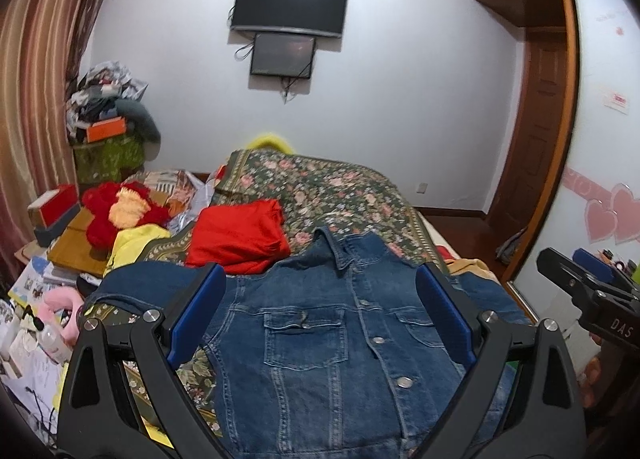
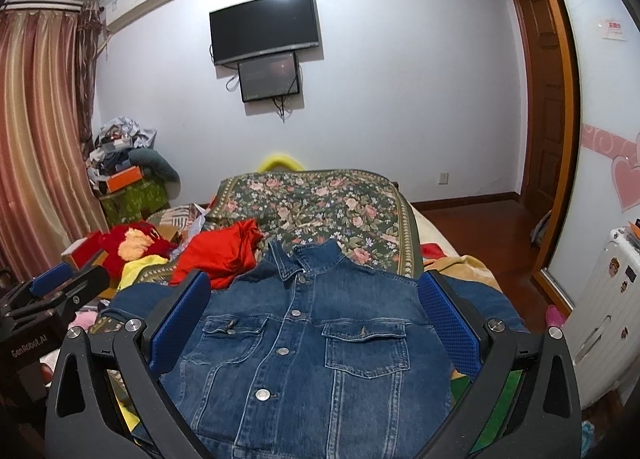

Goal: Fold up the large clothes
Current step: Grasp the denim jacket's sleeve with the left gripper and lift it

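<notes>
A blue denim jacket point(image 1: 320, 335) lies front-up and buttoned on the floral bedspread point(image 1: 328, 195), collar toward the far wall. It also shows in the right wrist view point(image 2: 312, 339). Its sleeves spread out to both sides. My left gripper point(image 1: 320, 311) is open and empty, hovering above the jacket's chest. My right gripper point(image 2: 316, 319) is open and empty, also above the chest. The right gripper shows at the right edge of the left wrist view point(image 1: 588, 283). The left gripper shows at the left edge of the right wrist view point(image 2: 52, 291).
A folded red garment point(image 1: 240, 239) lies beyond the jacket's left shoulder. Boxes, a red plush toy point(image 1: 116, 211) and papers crowd the bed's left side. A white suitcase point(image 2: 604, 319) stands right of the bed. A wooden door point(image 1: 536, 127) is at the far right.
</notes>
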`<act>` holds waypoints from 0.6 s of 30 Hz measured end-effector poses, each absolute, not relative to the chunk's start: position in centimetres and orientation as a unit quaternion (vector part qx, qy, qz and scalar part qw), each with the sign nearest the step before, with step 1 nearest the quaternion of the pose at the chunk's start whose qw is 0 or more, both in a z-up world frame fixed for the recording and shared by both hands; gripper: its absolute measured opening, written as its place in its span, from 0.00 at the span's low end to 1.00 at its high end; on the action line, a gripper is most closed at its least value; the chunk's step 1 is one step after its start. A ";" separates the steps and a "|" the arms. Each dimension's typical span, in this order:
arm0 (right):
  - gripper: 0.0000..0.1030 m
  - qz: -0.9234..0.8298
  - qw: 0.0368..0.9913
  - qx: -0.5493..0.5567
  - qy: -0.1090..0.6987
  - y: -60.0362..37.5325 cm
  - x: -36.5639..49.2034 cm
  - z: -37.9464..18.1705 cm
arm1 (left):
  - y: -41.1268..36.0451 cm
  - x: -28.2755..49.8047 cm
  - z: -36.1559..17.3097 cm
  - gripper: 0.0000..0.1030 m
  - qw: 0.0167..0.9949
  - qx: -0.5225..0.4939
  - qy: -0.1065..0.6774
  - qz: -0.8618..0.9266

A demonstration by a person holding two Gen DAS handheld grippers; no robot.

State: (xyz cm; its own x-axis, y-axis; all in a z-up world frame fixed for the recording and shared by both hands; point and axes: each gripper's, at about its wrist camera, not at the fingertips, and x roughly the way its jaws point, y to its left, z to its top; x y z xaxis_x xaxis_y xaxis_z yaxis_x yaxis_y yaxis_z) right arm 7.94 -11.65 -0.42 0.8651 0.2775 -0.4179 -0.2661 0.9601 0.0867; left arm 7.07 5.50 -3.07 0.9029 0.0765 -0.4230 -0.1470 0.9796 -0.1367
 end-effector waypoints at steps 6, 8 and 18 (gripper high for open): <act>1.00 0.137 0.954 -0.005 0.265 -9.9 11.4 -2.7 | 10.0 10.2 -5.5 0.93 0.957 -0.112 0.249 0.095; 1.00 0.138 0.948 -0.010 0.286 -9.2 12.5 -3.9 | 12.1 11.2 -6.8 0.93 0.950 -0.127 0.265 0.109; 1.00 0.142 0.908 -0.048 0.391 -5.8 17.6 -9.1 | 24.6 14.4 -14.5 0.93 0.898 -0.226 0.331 0.183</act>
State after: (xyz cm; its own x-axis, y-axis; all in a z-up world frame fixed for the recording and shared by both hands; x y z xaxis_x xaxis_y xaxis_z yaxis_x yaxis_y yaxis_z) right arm 17.64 -5.82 -9.10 0.6536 0.2208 -0.7239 -0.2953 0.9551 0.0246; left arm 14.43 24.59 -14.49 0.7143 0.1796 -0.6764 -0.4784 0.8307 -0.2847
